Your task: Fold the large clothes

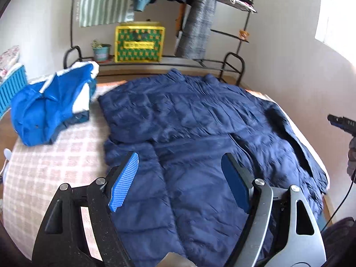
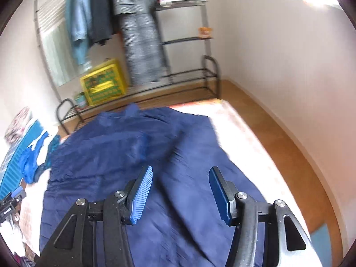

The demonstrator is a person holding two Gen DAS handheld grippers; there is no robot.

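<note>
A large navy quilted jacket (image 1: 189,122) lies spread flat on the checked bed cover (image 1: 55,166), collar at the far end. It also shows in the right wrist view (image 2: 133,155). My left gripper (image 1: 180,162) is open and empty, held above the jacket's near part. My right gripper (image 2: 181,175) is open and empty, held above the jacket's near right part. It shows at the right edge of the left wrist view (image 1: 340,122).
A bright blue and white garment (image 1: 53,109) lies crumpled on the bed's left side, also in the right wrist view (image 2: 35,158). Behind the bed stands a black clothes rack (image 1: 231,66) with hanging clothes, a yellow crate (image 1: 139,44) and a plant pot (image 1: 101,51). Wooden floor (image 2: 278,133) lies to the right.
</note>
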